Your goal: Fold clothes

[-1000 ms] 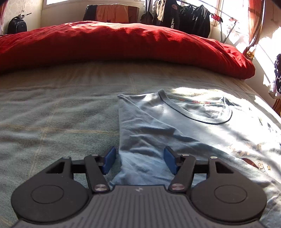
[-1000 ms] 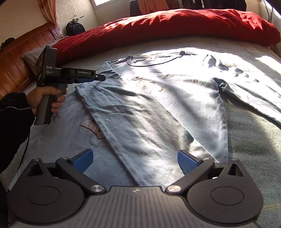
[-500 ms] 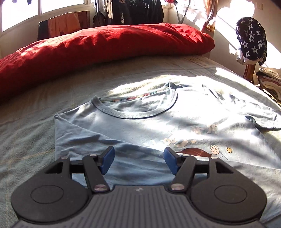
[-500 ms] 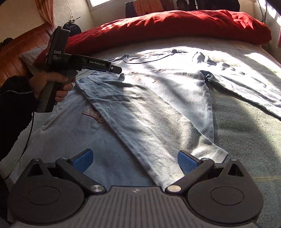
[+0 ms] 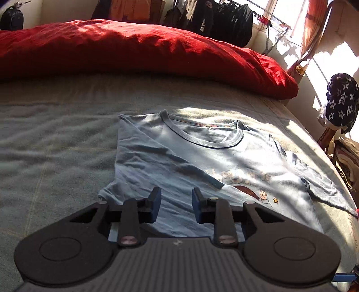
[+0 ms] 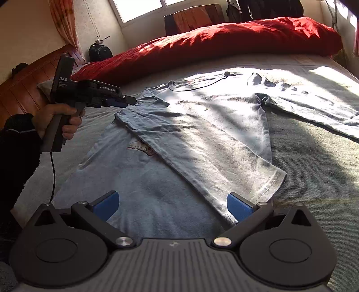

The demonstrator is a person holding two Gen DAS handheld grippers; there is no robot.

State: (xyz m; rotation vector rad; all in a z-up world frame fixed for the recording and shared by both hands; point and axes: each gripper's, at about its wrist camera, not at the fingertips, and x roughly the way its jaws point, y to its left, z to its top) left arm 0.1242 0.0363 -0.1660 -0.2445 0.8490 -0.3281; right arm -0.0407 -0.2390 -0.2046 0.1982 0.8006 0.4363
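Note:
A light blue T-shirt (image 5: 179, 161) lies flat on the bed, collar (image 5: 202, 140) toward the red duvet. In the right wrist view the T-shirt (image 6: 202, 134) has its left side folded diagonally over the front print, and its right sleeve (image 6: 314, 107) stretches out to the right. My left gripper (image 5: 176, 205) hovers open over the shirt's left part with nothing between its blue pads. Seen from the right wrist, the left gripper (image 6: 131, 101) is in a hand (image 6: 60, 121) just off the shirt's left shoulder. My right gripper (image 6: 172, 206) stands wide open above the shirt's hem.
A red duvet (image 5: 134, 49) is piled along the far side of the bed. The grey-green sheet (image 5: 56, 146) spreads left of the shirt. A wooden headboard (image 6: 22, 89) is at the left. Dark clothes (image 5: 224, 20) hang by the window, and a star-patterned cloth (image 5: 341, 101) sits beyond the bed's right edge.
The left gripper swung right toward the shirt's print, then back toward the collar. The right gripper drew back, so the folded hem corner now lies farther ahead of it. Both stayed open.

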